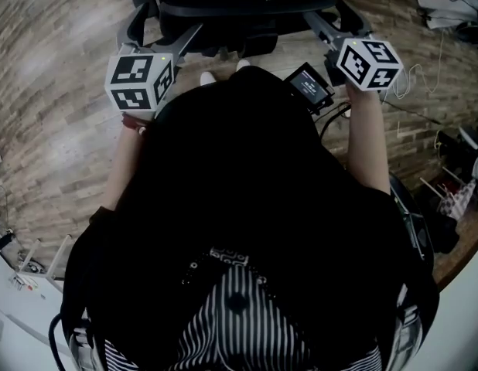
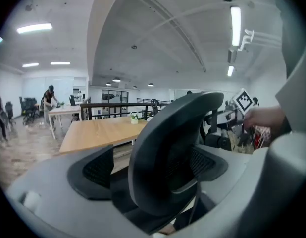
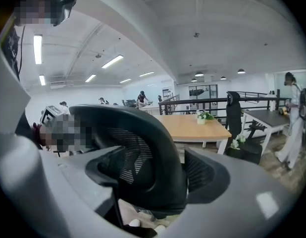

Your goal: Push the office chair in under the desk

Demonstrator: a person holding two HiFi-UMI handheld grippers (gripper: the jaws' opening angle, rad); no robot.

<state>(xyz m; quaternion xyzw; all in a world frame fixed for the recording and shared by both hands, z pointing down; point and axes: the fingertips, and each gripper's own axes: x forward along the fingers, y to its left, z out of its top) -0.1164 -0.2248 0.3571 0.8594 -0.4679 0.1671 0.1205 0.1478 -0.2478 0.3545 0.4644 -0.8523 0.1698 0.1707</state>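
The black office chair (image 1: 247, 10) stands just in front of me at the top of the head view, its curved backrest rim facing me. My left gripper (image 1: 158, 23) reaches to the rim's left end and my right gripper (image 1: 337, 23) to its right end. In the left gripper view the backrest rim (image 2: 168, 148) stands between the wide-set jaws of the left gripper (image 2: 153, 168), with a gap beside the left pad (image 2: 93, 170). The right gripper (image 3: 160, 173) likewise straddles the rim (image 3: 148, 148), jaws spread. The wooden desk (image 2: 101, 130) lies beyond the chair.
A small potted plant (image 3: 202, 116) sits on the desk (image 3: 195, 127). Another black chair (image 3: 234, 109) and a dark railing (image 3: 217, 101) stand behind it. People move about in the far background. Cables and clutter (image 1: 448, 10) lie on the wood floor at right.
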